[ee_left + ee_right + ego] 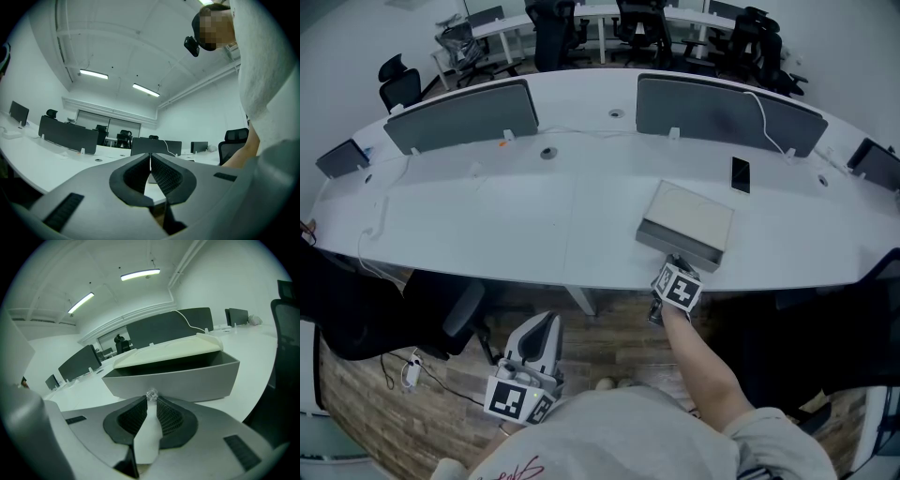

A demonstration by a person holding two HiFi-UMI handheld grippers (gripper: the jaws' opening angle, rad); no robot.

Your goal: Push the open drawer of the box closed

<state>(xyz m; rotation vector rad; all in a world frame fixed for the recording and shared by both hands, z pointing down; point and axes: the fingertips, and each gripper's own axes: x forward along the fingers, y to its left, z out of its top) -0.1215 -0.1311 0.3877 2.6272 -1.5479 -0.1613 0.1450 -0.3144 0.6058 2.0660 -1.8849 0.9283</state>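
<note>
A flat grey box [692, 214] lies on the white desk [487, 225] near its front edge. Its drawer [678, 246] is pulled out toward me. In the right gripper view the drawer front [187, 378] fills the middle under the pale lid [168, 351], with dark space inside. My right gripper [673, 262] [151, 400] is at the drawer front, its jaws close around the small clear knob [151, 394]. My left gripper [546, 321] [150, 157] hangs low over the floor, away from the desk, shut with nothing in it.
A black phone [740, 174] lies behind the box. Grey partition screens [464, 114] [727, 114] stand along the desk's back with a white cable [766, 127]. Dark office chairs [356, 309] sit to my left and right over the wooden floor [609, 342].
</note>
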